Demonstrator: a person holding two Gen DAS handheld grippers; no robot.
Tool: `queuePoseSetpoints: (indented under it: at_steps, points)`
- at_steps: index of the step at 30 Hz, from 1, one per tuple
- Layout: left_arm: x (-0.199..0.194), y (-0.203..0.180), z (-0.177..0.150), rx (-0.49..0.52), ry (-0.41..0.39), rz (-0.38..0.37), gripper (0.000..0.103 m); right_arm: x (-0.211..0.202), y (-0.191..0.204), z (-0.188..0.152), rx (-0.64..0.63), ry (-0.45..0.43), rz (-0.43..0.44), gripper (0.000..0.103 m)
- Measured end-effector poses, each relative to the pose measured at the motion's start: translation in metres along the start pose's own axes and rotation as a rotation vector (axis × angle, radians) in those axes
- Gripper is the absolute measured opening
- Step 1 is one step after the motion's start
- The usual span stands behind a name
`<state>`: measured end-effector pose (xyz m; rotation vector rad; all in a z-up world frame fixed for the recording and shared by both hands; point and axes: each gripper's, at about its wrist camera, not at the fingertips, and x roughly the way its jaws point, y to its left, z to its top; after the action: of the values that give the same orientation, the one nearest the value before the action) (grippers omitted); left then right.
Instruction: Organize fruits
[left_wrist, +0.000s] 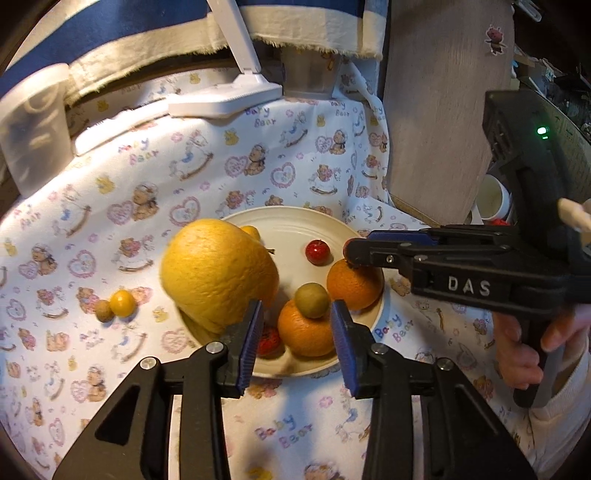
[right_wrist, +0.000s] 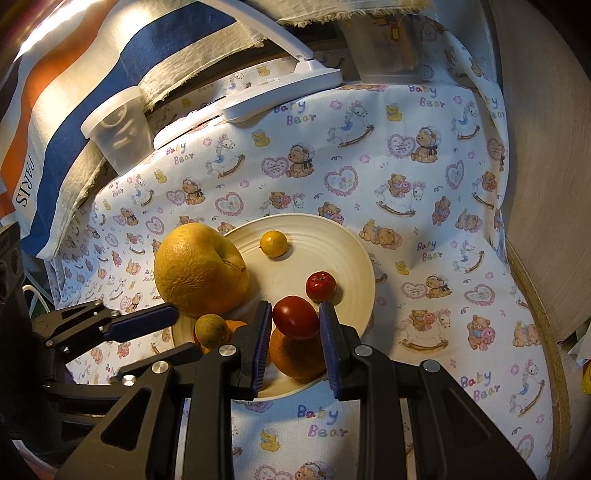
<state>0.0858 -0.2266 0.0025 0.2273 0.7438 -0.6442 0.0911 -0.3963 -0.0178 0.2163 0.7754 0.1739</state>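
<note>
A cream plate (left_wrist: 295, 225) (right_wrist: 332, 236) holds a big yellow citrus (left_wrist: 218, 269) (right_wrist: 199, 269), two oranges (left_wrist: 306, 328) (left_wrist: 356, 284), a green-brown round fruit (left_wrist: 312, 300) (right_wrist: 211, 330), a small red apple-like fruit (left_wrist: 317, 252) (right_wrist: 320, 286) and a small yellow fruit (right_wrist: 273, 243). My left gripper (left_wrist: 295, 332) is open over the plate's near edge, its left pad beside the big citrus. My right gripper (right_wrist: 293, 336) stands around a dark red tomato (right_wrist: 295, 317) that sits on an orange (right_wrist: 295, 356); the pads show small gaps to it. It also shows in the left wrist view (left_wrist: 360, 251).
On the bear-print cloth (left_wrist: 221, 173), left of the plate, lie a small yellow fruit (left_wrist: 123, 302) and a small tan fruit (left_wrist: 104, 311). A white lamp base (left_wrist: 225, 99), a clear plastic cup (left_wrist: 33, 129) and a wooden board (left_wrist: 439, 110) stand at the back and right.
</note>
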Motion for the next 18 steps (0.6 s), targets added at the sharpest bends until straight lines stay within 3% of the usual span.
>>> queuePoseSetpoints:
  at_steps: [8, 13, 14, 18]
  points:
    - [-0.051, 0.021, 0.010, 0.007, -0.143, 0.083, 0.058, -0.002, -0.001, 0.001, 0.002, -0.054, 0.027, 0.039]
    - [-0.082, 0.037, 0.002, -0.023, -0.276, 0.163, 0.060, -0.015, -0.001, 0.001, 0.009, -0.123, 0.046, 0.048]
    - [-0.090, 0.041, -0.004, -0.029, -0.315, 0.185, 0.065, -0.018, 0.000, 0.001, 0.004, -0.140, 0.044, 0.048]
    - [-0.100, 0.059, -0.021, -0.046, -0.360, 0.260, 0.066, -0.031, 0.012, 0.001, -0.053, -0.219, -0.024, 0.050]
